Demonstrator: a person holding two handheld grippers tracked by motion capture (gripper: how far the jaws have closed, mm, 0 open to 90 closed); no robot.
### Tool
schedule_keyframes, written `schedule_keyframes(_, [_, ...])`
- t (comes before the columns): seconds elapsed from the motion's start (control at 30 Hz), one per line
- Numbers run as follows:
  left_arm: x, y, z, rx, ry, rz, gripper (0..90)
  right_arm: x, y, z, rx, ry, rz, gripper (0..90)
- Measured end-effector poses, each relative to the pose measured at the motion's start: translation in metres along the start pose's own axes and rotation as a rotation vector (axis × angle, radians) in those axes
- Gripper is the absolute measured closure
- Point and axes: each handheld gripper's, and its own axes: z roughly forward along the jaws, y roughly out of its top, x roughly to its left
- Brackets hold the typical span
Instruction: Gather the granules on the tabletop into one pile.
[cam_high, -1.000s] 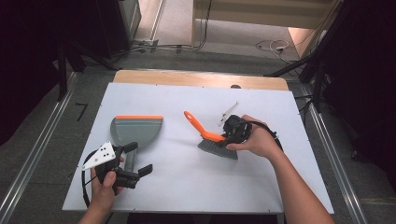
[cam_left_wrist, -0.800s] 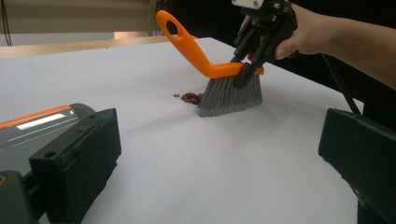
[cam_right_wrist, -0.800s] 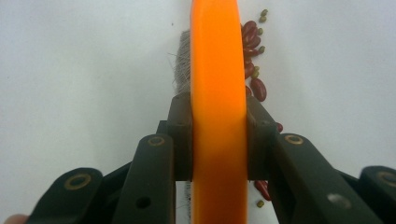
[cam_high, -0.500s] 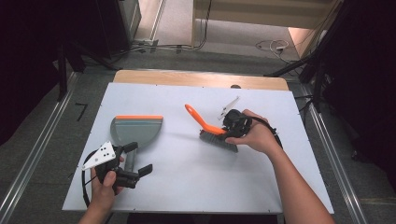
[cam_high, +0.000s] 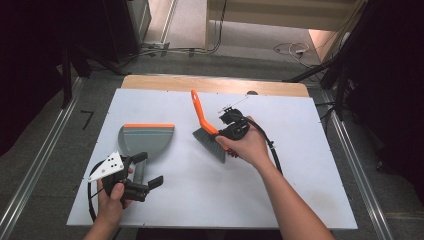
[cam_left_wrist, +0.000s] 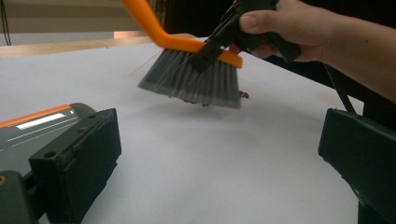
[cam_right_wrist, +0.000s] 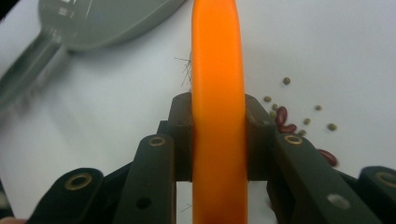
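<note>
High view: right gripper (cam_high: 231, 131) pinches the orange-handled grey-bristled brush (cam_high: 206, 131) mid-desk, angled to sweep toward the grey plastic dustpan (cam_high: 146, 140). Left gripper view: jaws spread, beside that dustpan's handle. Right gripper view: scattered beans (cam_right_wrist: 287, 117) await sweeping.

Your right tongs (cam_high: 226, 131) are clamped tight on the orange brush handle (cam_right_wrist: 218, 93), forearm stretched out diagonally across the worktop (cam_high: 310, 165). Your left tongs (cam_high: 145, 170) sit low near you, jaws spread wide, gripping nothing.
</note>
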Motion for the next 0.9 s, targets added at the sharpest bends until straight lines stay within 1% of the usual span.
schedule_keyframes(0.07, [0.000,0.000,0.000,0.000,-0.002,0.002,0.3,-0.002,0.002,0.012,0.002,-0.013,0.066,68.4])
schedule_keyframes(0.1, [0.000,0.000,0.000,0.001,-0.002,0.003,0.3,-0.004,0.002,0.015,0.005,-0.023,0.086,68.4])
schedule_keyframes(0.17, [0.001,0.000,-0.001,0.001,-0.001,0.002,0.3,-0.010,0.001,0.022,0.005,-0.054,0.133,68.4])
schedule_keyframes(0.2, [0.001,0.000,-0.001,0.003,0.000,0.003,0.3,-0.015,-0.001,0.023,-0.002,-0.079,0.158,68.3])
schedule_keyframes(0.23, [0.001,0.000,-0.001,0.004,0.000,0.003,0.3,-0.020,-0.002,0.023,-0.002,-0.063,0.187,68.3])
schedule_keyframes(0.27, [0.001,0.000,-0.001,0.004,0.000,0.002,0.3,-0.024,-0.003,0.022,0.001,-0.050,0.204,68.3])
schedule_keyframes(0.3, [0.001,0.000,-0.001,0.003,0.000,0.003,0.3,-0.027,-0.005,0.022,0.005,-0.050,0.206,68.2])
schedule_keyframes(0.43, [0.000,0.000,0.000,0.003,-0.002,0.003,0.3,-0.040,-0.016,0.014,0.010,-0.056,0.248,67.9])
schedule_keyframes(0.6, [-0.001,0.000,0.000,0.005,-0.002,0.005,0.3,-0.052,-0.032,0.006,-0.006,-0.051,0.289,67.7])
schedule_keyframes(0.9, [-0.001,0.000,0.000,0.004,-0.001,0.002,0.3,-0.067,-0.048,-0.008,-0.020,-0.051,0.316,67.7])
